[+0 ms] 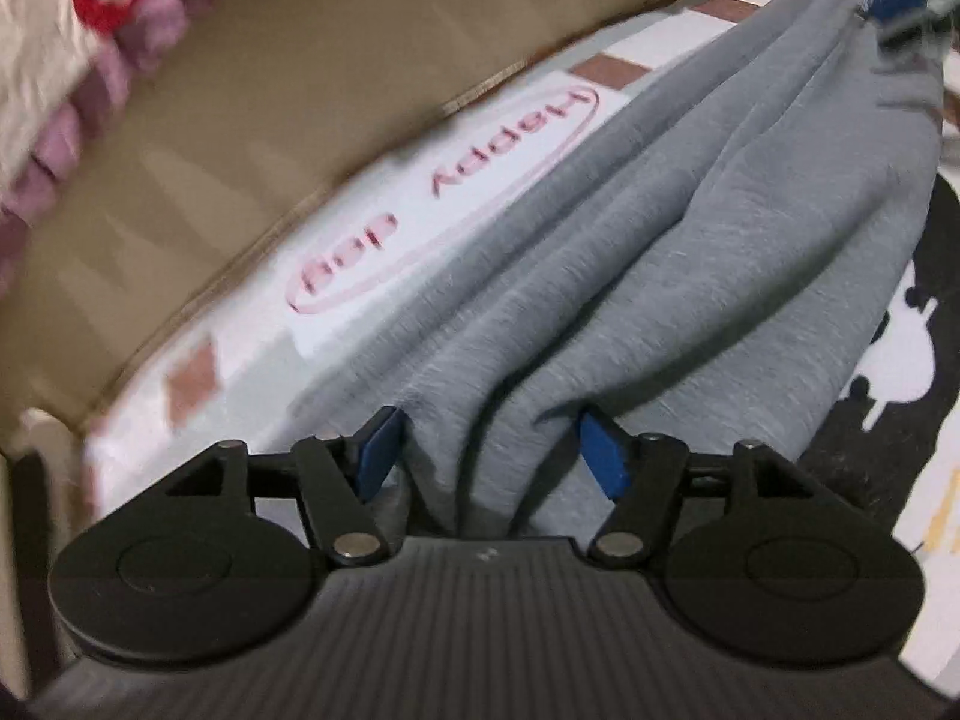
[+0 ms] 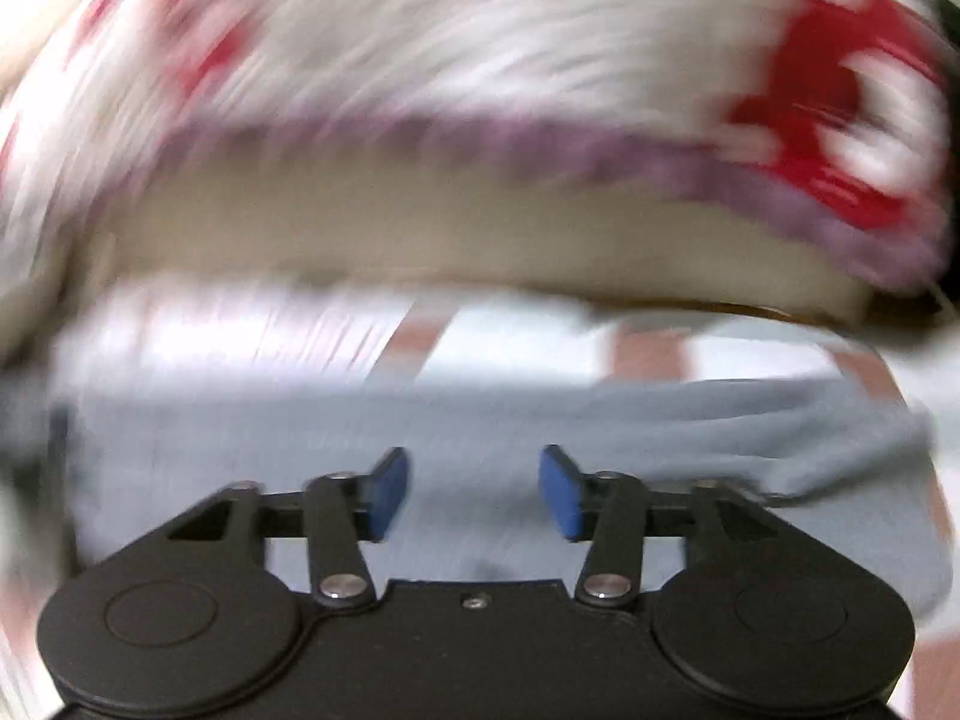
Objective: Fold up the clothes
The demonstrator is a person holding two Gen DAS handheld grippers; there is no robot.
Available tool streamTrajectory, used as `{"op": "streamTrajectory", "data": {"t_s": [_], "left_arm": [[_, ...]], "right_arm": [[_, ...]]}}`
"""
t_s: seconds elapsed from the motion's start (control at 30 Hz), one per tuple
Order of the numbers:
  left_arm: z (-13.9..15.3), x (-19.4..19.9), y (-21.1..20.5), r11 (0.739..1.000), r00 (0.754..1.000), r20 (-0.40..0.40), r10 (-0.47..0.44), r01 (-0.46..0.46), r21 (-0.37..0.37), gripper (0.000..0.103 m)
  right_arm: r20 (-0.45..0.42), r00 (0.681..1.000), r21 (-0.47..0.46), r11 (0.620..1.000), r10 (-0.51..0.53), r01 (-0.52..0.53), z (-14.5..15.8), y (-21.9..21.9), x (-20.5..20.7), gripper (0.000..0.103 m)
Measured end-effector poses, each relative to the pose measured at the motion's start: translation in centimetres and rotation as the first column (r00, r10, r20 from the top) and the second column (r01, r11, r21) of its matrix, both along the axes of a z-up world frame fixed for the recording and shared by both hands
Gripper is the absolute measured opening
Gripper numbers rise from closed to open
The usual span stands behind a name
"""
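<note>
While the grey cotton garment (image 1: pixel 690 252) lies bunched in long ridges across the white printed bed sheet (image 1: pixel 420 180), I have my left tool (image 1: pixel 486 450) at its near end, blue pads apart with a fold of cloth rising between them. My right tool (image 2: pixel 474 492), jaws also apart, hovers low over the same grey cloth in a badly blurred view. I judge this a grasp or a release mid-fold; which, I cannot tell. Both tools sit low, nearly level, pointing toward the fleece blanket (image 2: pixel 480 60) beyond.
</note>
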State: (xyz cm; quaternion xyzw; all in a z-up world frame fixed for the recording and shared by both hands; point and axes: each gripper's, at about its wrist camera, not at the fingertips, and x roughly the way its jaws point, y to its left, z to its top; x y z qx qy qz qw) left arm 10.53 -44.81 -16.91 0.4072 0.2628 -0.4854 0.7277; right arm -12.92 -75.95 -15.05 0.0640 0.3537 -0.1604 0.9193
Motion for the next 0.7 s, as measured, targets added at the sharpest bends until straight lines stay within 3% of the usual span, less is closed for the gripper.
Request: {"op": "streamTrajectory", "data": {"t_s": [0.03, 0.1, 0.17, 0.2, 0.23, 0.27, 0.3, 0.37, 0.47, 0.53, 0.6, 0.7], "left_arm": [[-0.3, 0.3, -0.1, 1.0, 1.0, -0.019, 0.004, -0.004, -0.002, 0.07], [-0.8, 1.0, -0.3, 1.0, 0.998, -0.056, 0.012, -0.012, -0.005, 0.074], [-1.1, 1.6, -0.7, 0.999, 0.994, -0.102, 0.038, -0.04, -0.021, 0.075], [-1.2, 2.0, -0.8, 0.998, 0.991, -0.125, 0.051, -0.054, -0.019, 0.073], [-1.2, 2.3, -0.9, 0.998, 0.987, -0.148, 0.063, -0.067, -0.016, 0.067], [-1.1, 2.5, -1.0, 0.997, 0.984, -0.163, 0.073, -0.075, -0.012, 0.05], [-1.0, 2.8, -1.2, 0.996, 0.981, -0.178, 0.081, -0.084, -0.007, 0.035], [-0.7, 3.0, -1.3, 0.996, 0.974, -0.208, 0.088, -0.091, -0.005, 0.018], [-0.5, 3.0, -1.1, 0.995, 0.972, -0.213, 0.097, -0.102, -0.011, 0.016], [-0.4, 3.1, -0.8, 0.994, 0.97, -0.22, 0.099, -0.106, -0.021, 0.015], [-0.3, 3.2, -0.3, 0.995, 0.969, -0.235, 0.08, -0.093, -0.043, 0.017], [-0.6, 3.4, 0.0, 0.996, 0.97, -0.238, 0.045, -0.061, -0.06, 0.022]], "right_arm": [[-0.076, 0.996, -0.071, 0.996, 0.044, -0.05, -0.9, 1.3, 1.0, 0.059], [-0.148, 0.989, -0.109, 0.994, 0.004, -0.02, -2.2, 1.3, 2.5, 0.059], [-0.177, 0.982, -0.104, 0.993, -0.067, 0.049, -3.2, 0.0, 3.6, 0.059], [-0.177, 0.978, -0.085, 0.992, -0.112, 0.098, -3.6, -1.1, 4.0, 0.065], [-0.178, 0.971, -0.066, 0.987, -0.157, 0.148, -3.9, -2.3, 4.4, 0.071], [-0.175, 0.963, -0.046, 0.979, -0.204, 0.199, -4.3, -3.5, 4.7, 0.081], [-0.147, 0.955, -0.023, 0.966, -0.259, 0.258, -4.4, -4.9, 4.6, 0.081], [-0.085, 0.91, 0.038, 0.912, -0.405, 0.409, -4.7, -7.7, 3.7, 0.079], [-0.041, 0.774, 0.113, 0.766, -0.632, 0.632, -4.8, -11.0, 0.6, 0.076], [0.012, 0.722, 0.211, 0.707, -0.692, 0.675, -4.0, -12.5, -2.2, 0.077], [0.044, 0.697, 0.299, 0.675, -0.716, 0.674, -3.6, -13.7, -4.1, 0.078], [0.005, 0.711, 0.218, 0.695, -0.703, 0.685, -4.3, -13.3, -2.6, 0.081]]}}
